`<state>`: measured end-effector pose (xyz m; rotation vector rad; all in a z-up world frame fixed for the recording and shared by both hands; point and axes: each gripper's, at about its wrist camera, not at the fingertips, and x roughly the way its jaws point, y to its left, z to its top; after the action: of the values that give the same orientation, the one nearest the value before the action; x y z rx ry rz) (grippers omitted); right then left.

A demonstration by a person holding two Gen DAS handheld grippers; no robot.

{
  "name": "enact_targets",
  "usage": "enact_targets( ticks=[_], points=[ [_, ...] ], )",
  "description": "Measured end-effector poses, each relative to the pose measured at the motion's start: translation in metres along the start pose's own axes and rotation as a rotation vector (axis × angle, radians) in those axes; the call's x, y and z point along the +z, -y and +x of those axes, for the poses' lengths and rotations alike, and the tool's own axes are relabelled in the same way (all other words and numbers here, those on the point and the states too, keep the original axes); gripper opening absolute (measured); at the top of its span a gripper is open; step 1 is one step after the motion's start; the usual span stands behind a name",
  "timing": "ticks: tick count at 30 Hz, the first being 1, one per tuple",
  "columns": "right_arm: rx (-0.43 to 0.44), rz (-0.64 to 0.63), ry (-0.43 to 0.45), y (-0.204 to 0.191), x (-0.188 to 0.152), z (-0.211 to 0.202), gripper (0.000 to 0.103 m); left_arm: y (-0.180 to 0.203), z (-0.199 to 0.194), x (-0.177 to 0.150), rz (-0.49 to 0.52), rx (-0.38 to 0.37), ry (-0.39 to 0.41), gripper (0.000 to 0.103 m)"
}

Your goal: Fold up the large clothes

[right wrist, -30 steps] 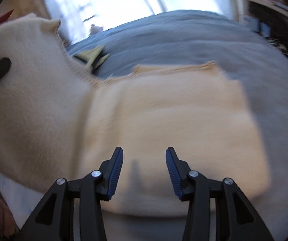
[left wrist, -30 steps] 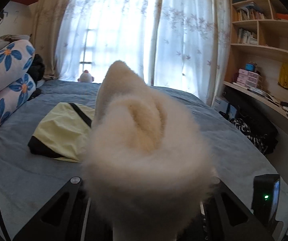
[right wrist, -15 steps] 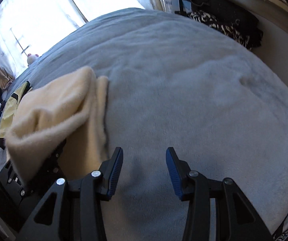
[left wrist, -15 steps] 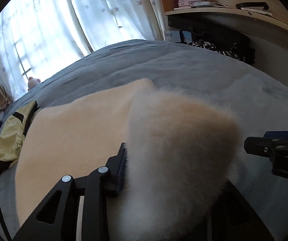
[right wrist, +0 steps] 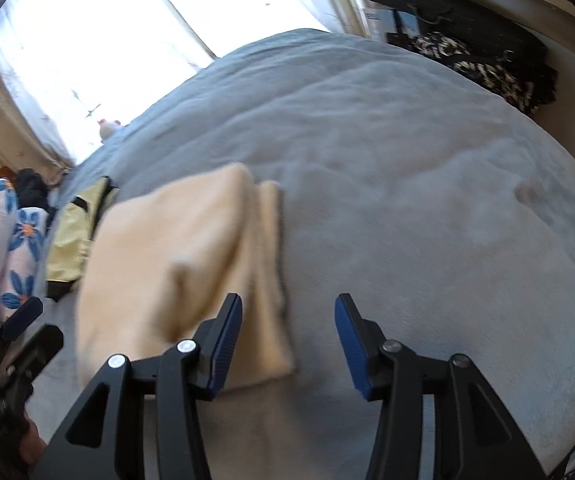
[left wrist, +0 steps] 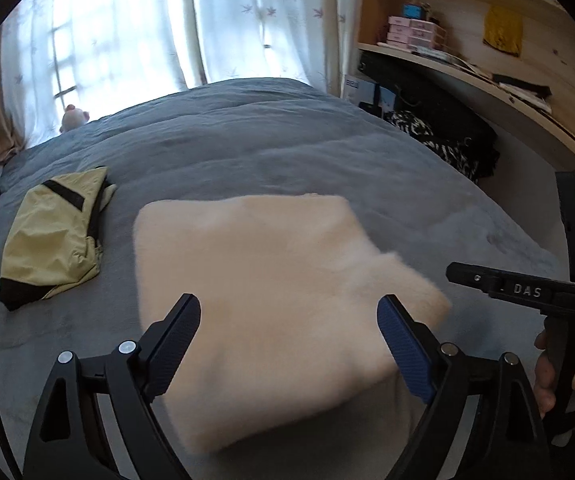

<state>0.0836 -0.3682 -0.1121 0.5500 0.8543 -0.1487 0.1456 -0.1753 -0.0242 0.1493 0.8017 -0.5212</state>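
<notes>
A cream fleece garment [left wrist: 271, 280] lies folded into a rough rectangle on the grey bed [left wrist: 247, 144]. My left gripper [left wrist: 289, 332] is open and empty, just above the garment's near edge. The garment also shows in the right wrist view [right wrist: 175, 276], left of my right gripper [right wrist: 289, 336], which is open and empty over the bare bed cover [right wrist: 427, 216]. The right gripper's body [left wrist: 527, 292] shows at the right edge of the left wrist view, with a hand on it.
A folded yellow and black garment [left wrist: 55, 236] lies on the bed to the left of the cream one. Flowered pillows [right wrist: 3, 248] sit at the far left. A curved desk with shelves [left wrist: 467, 76] and dark bags [left wrist: 439, 136] stand to the right of the bed.
My left gripper has opened and let go of the cream garment, which now lies flat and folded on the bed. The right gripper stays open, beside the garment.
</notes>
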Motion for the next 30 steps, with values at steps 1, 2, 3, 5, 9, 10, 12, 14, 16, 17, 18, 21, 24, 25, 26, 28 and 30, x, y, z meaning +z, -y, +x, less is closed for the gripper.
enact_targets(
  ticks=[1,2,3,5,9,10,12,14,16,17,18,21,24,25,26,28,30],
  points=[
    [0.028,0.007,-0.011,-0.003,0.002,0.000,0.056,-0.011,-0.002,-0.001,-0.019,0.016,-0.001,0.091],
    [0.059,0.015,-0.031,-0.005,0.005,0.003,0.057,-0.024,-0.003,-0.003,-0.038,0.045,-0.008,0.091],
    [0.087,0.021,-0.055,-0.007,0.008,0.006,0.060,-0.035,-0.001,-0.004,-0.056,0.074,-0.023,0.091],
    [0.137,0.033,-0.106,-0.012,0.012,0.015,0.060,-0.061,0.009,-0.011,-0.106,0.105,-0.073,0.091],
    [0.193,0.059,-0.203,-0.023,0.021,0.040,0.060,-0.103,0.036,-0.026,-0.204,0.087,-0.165,0.091],
    [0.195,0.063,-0.227,-0.025,0.022,0.047,0.060,-0.108,0.042,-0.030,-0.217,0.078,-0.181,0.091],
    [0.202,0.070,-0.271,-0.029,0.025,0.063,0.060,-0.118,0.054,-0.037,-0.238,0.058,-0.203,0.091],
    [0.194,0.063,-0.288,-0.032,0.026,0.076,0.060,-0.123,0.063,-0.041,-0.246,0.041,-0.216,0.090],
    [0.201,0.044,-0.300,-0.038,0.028,0.091,0.051,-0.124,0.072,-0.045,-0.241,0.046,-0.228,0.084],
    [0.206,0.014,-0.309,-0.042,0.029,0.099,0.037,-0.123,0.075,-0.046,-0.231,0.039,-0.224,0.080],
    [0.198,-0.004,-0.315,-0.045,0.030,0.104,0.021,-0.122,0.077,-0.045,-0.227,0.033,-0.219,0.077],
    [0.179,-0.078,-0.227,-0.054,0.033,0.086,0.018,-0.118,0.078,-0.038,-0.227,-0.007,-0.213,0.054],
    [0.195,-0.136,-0.083,-0.055,0.034,0.044,0.017,-0.107,0.073,-0.032,-0.203,-0.039,-0.186,0.044],
    [0.168,-0.153,-0.055,-0.053,0.031,0.040,0.017,-0.103,0.073,-0.032,-0.191,-0.042,-0.178,0.044],
    [0.127,-0.174,-0.045,-0.050,0.027,0.042,0.017,-0.098,0.076,-0.033,-0.175,-0.045,-0.176,0.044],
    [0.063,-0.183,-0.108,-0.036,0.014,0.068,0.017,-0.088,0.082,-0.037,-0.151,-0.028,-0.174,0.045],
    [0.067,-0.133,-0.169,-0.019,-0.002,0.095,0.017,-0.075,0.086,-0.042,-0.099,0.017,-0.159,0.045]
  ],
)
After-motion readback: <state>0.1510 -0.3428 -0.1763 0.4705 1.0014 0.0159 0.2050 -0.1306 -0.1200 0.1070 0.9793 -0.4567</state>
